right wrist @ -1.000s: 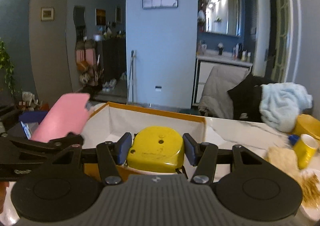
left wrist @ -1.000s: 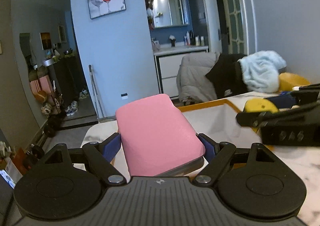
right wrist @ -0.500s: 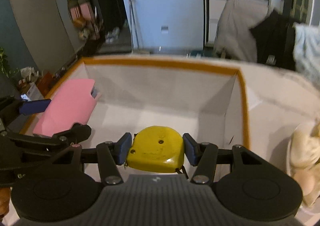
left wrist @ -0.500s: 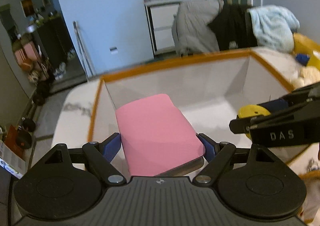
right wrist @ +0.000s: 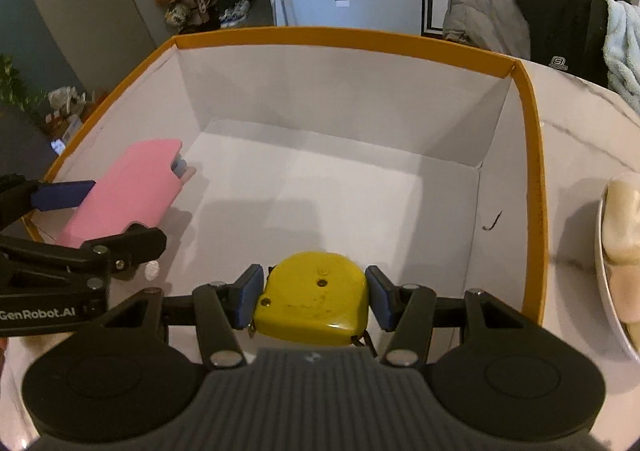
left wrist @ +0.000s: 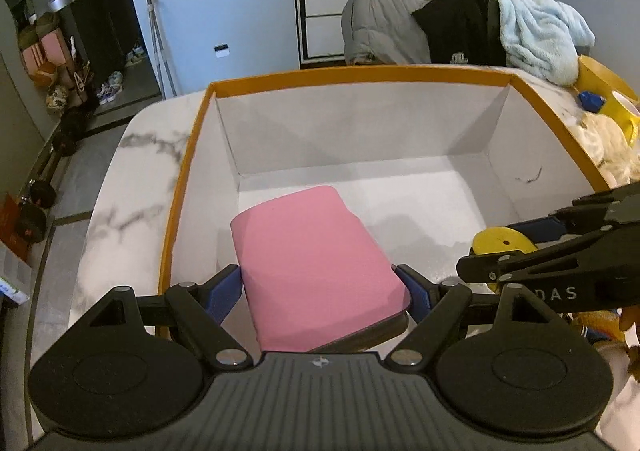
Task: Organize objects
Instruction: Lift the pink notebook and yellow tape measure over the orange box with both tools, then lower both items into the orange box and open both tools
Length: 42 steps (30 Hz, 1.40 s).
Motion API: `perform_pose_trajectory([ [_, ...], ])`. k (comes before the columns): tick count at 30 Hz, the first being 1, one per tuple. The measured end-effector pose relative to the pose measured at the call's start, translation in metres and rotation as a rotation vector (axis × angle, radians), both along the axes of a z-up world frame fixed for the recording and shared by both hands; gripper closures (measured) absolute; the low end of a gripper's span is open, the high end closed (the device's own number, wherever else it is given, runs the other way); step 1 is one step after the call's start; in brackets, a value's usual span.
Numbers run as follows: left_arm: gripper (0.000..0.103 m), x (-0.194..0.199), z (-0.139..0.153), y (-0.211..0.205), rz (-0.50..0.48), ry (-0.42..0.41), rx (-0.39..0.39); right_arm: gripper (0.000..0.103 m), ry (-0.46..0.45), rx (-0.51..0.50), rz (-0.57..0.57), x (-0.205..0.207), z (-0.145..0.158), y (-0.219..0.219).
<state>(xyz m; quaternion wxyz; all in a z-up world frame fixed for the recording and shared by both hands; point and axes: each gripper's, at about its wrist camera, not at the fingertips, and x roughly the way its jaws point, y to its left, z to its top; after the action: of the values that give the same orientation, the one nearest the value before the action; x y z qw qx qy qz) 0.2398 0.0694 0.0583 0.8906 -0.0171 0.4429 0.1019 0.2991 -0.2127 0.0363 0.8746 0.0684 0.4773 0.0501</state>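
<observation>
My left gripper (left wrist: pixel 322 293) is shut on a flat pink case (left wrist: pixel 316 267), held tilted over the left side of an open white box with an orange rim (left wrist: pixel 360 76). In the right wrist view the same pink case (right wrist: pixel 128 191) hangs at the box's left wall. My right gripper (right wrist: pixel 314 297) is shut on a yellow tape measure (right wrist: pixel 312 301) above the near part of the box (right wrist: pixel 340 41). In the left wrist view the tape measure (left wrist: pixel 502 243) shows at the right, between the other gripper's fingers. The box floor is bare.
The box stands on a white marble table (left wrist: pixel 132 179). To its right lie a cream plush toy (left wrist: pixel 604 147), a yellow cup (left wrist: pixel 624 111) and a white plate (right wrist: pixel 616 271). Coats and a light blue towel (left wrist: pixel 540 35) hang on chairs behind the table.
Both grippers have tipped downward and sunk toward the box, each keeping its object. The view went from the far wall to the inside of the box.
</observation>
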Motion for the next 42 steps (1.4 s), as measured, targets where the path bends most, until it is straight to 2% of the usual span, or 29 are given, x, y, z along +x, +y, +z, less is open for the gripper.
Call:
perform_pose_trajectory([
  [3, 0.006, -0.012, 0.002, -0.006, -0.024, 0.019, -0.019, 0.045, 0.037, -0.011, 0.039, -0.009, -0.002, 0.005],
  [6, 0.006, -0.011, 0.001, -0.009, -0.015, 0.036, -0.028, 0.045, 0.044, -0.080, 0.073, -0.010, -0.001, 0.014],
  [18, 0.006, 0.010, -0.003, -0.005, 0.004, 0.056, -0.038, 0.045, 0.102, -0.083, -0.028, 0.015, -0.003, 0.008],
  [24, 0.006, 0.018, -0.002, -0.004, -0.013, 0.090, -0.051, 0.045, 0.150, -0.081, -0.027, 0.010, -0.002, 0.010],
  [26, 0.006, 0.028, 0.001, 0.003, 0.011, 0.107, -0.060, 0.045, 0.161, -0.086, -0.022, 0.011, -0.004, 0.008],
  [28, 0.006, 0.040, 0.003, 0.005, 0.027, 0.117, -0.037, 0.045, 0.160, -0.090, -0.019, 0.011, -0.004, 0.009],
  [33, 0.006, 0.071, -0.016, -0.005, 0.034, 0.194, 0.004, 0.045, 0.176, -0.083, -0.021, 0.016, -0.003, 0.007],
  [37, 0.006, 0.082, -0.023, -0.005, 0.044, 0.245, -0.017, 0.045, 0.192, -0.109, -0.006, 0.018, -0.003, 0.009],
  [39, 0.006, 0.088, -0.029, -0.004, 0.048, 0.318, -0.025, 0.045, 0.211, -0.101, 0.000, 0.019, -0.004, 0.009],
  [42, 0.006, 0.093, -0.034, 0.000, 0.055, 0.367, -0.036, 0.045, 0.226, -0.101, 0.011, 0.019, -0.004, 0.009],
])
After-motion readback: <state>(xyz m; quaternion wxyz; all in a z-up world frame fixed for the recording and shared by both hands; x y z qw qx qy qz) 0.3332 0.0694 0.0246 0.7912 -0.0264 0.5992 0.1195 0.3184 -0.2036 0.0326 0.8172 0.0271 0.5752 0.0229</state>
